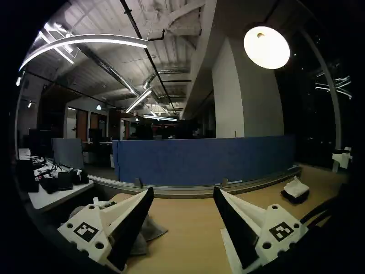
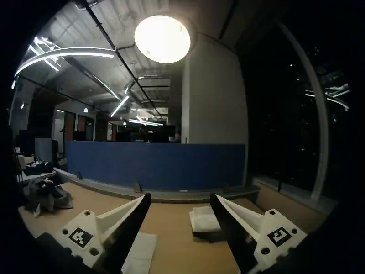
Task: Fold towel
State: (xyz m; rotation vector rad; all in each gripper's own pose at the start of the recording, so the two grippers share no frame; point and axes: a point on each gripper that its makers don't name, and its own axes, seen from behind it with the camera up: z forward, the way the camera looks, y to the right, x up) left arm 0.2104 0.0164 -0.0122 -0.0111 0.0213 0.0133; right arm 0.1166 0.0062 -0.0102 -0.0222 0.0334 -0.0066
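White towel (image 2: pixel 140 256): soft, limp, light.
Your left gripper (image 1: pixel 183 189) and right gripper (image 2: pixel 180 195) gape empty; pinch its corners.

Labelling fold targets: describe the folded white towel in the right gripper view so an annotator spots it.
Start at the blue partition across the wooden table. In front of it lies the folded white towel. It is a thick, neat stack, unlike the flat white cloth nearer the camera and the crumpled grey heap far left.

dim room; glaring round ceiling lamp (image 2: pixel 162 39) | dark windows; fisheye-bent edges
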